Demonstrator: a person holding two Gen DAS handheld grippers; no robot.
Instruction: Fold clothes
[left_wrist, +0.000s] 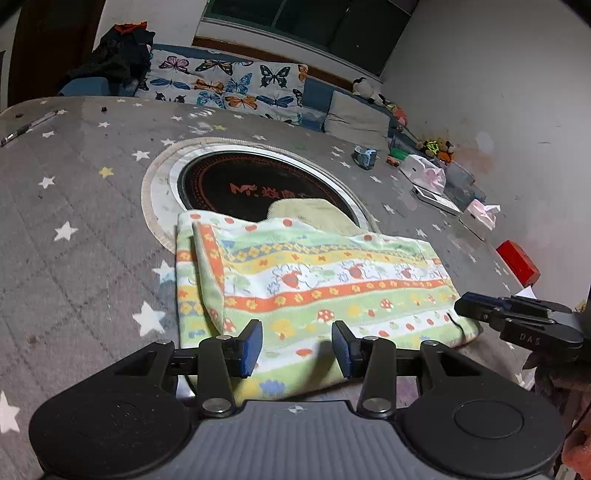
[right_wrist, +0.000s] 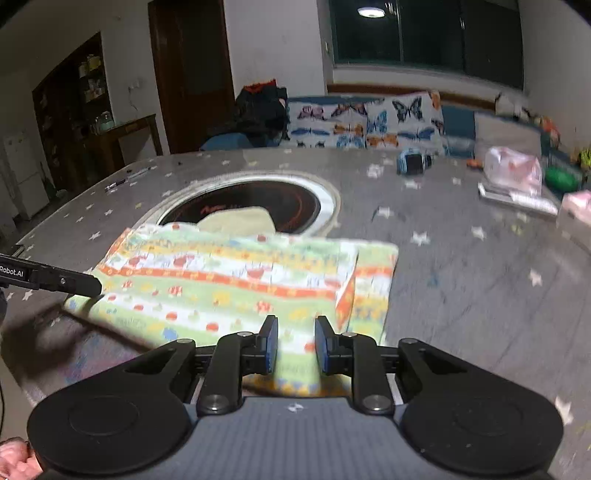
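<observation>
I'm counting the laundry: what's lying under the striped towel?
A pale green cloth pokes out from under the striped towel's far edge, over the round black cooktop. The rest of it is covered.

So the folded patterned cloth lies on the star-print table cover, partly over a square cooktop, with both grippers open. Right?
Not quite: the cooktop is round, not square, as the left wrist view shows. The patterned cloth does lie on the star-print cover, and the left gripper and right gripper are open.

The folded cloth (left_wrist: 314, 280) lies on the table (left_wrist: 92, 229), overlapping the round hob (left_wrist: 255, 184).
</observation>
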